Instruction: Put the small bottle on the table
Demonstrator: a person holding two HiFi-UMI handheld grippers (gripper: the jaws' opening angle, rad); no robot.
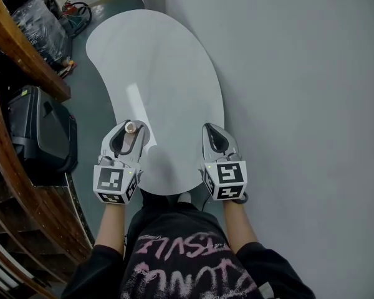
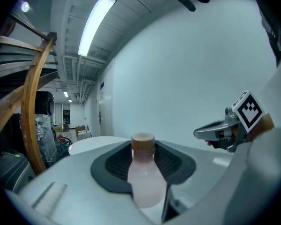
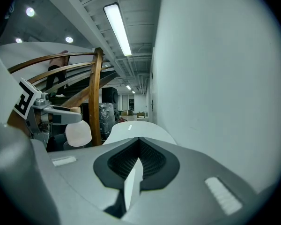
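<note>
White plastic with a tan cap: the small, pale, translucent bottle [image 2: 144,177] sits clamped between the jaws of my left gripper [image 1: 128,132]. They are closed partway on its body, with the ribbed dark pads on either side. It stands upright, long axis vertical and cap pointing up. The right gripper view shows its rounded body hanging below the jaws.

What matters for the next move is what lies beneath the bottle. From the head view, it hangs over the near left edge of the white, glossy, kidney-shaped table [image 1: 156,61], barely inside the rim. The bare top stretches away ahead and to the right of it. I judge that I should carry it a little forward and inward, then straight down along its own axis so the base lands flat. I can't tell how high the base is above the top.

My right gripper [image 1: 213,132] hovers over the table's near right edge, jaws pressed together on nothing, well apart from the bottle.
</note>
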